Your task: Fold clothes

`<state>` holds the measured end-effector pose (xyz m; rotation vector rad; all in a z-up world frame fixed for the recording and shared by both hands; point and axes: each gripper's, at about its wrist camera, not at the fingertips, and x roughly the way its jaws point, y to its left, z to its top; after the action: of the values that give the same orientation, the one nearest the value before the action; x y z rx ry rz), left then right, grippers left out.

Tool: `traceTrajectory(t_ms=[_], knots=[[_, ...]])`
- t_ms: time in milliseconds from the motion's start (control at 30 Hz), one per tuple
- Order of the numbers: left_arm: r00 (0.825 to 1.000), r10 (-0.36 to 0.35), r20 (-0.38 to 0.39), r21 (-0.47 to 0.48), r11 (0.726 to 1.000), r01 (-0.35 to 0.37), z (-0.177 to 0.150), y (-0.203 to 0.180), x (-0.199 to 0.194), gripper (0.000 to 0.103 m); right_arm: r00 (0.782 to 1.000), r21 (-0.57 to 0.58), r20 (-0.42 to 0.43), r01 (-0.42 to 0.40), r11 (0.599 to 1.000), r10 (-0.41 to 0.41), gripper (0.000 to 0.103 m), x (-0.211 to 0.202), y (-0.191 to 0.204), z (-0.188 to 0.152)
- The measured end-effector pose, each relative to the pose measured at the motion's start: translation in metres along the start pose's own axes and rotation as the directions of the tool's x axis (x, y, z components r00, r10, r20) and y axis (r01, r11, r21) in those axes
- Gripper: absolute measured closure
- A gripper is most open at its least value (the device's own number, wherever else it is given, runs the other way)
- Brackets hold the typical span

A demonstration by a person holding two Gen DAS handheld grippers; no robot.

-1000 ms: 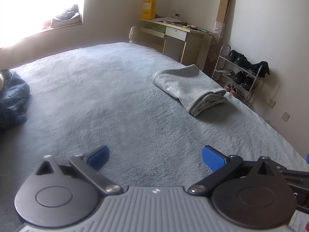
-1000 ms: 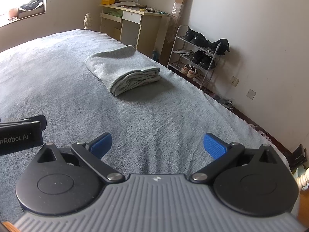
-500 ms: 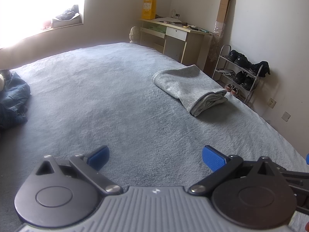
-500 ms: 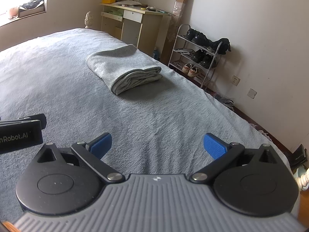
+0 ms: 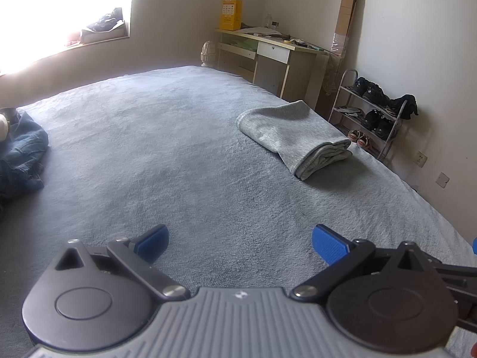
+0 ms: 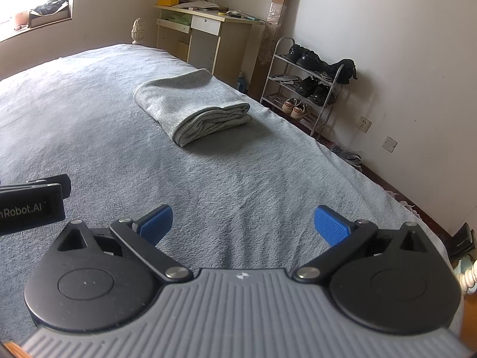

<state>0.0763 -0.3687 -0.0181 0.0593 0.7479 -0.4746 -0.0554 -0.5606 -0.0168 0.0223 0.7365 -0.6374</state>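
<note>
Left gripper [image 5: 240, 243]: fingers wide apart, nothing between them, hovering over the grey bedspread [image 5: 167, 149]. Right gripper [image 6: 243, 223]: same, fingers spread wide, empty, above the bedspread [image 6: 238, 179]. The left unit's black body shows at 9 o'clock in the right wrist view.

Folded grey garment [image 5: 293, 137] lies on the bed at about 1 o'clock from the left gripper, well apart from it; in the right wrist view it [image 6: 193, 106] sits at about 11 o'clock, near the bed's right edge, layered end facing the camera.

Crumpled denim garment [image 5: 22, 155] at 9 o'clock, left bed edge, unfolded.

Background: desk [image 5: 268, 53] at 12 o'clock, shoe rack [image 6: 307, 86] at 1 o'clock against the wall.
</note>
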Motion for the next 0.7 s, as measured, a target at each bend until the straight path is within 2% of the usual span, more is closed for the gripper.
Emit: traceTrajectory(t_ms=[700], knots=[[1.0, 0.002, -0.003, 0.005, 1.0, -0.002, -0.0016, -0.0013, 0.0015, 0.0, 1.0, 0.004, -0.008, -0.004, 1.0, 0.004, 0.001, 0.0016, 0.0014, 0.0003]])
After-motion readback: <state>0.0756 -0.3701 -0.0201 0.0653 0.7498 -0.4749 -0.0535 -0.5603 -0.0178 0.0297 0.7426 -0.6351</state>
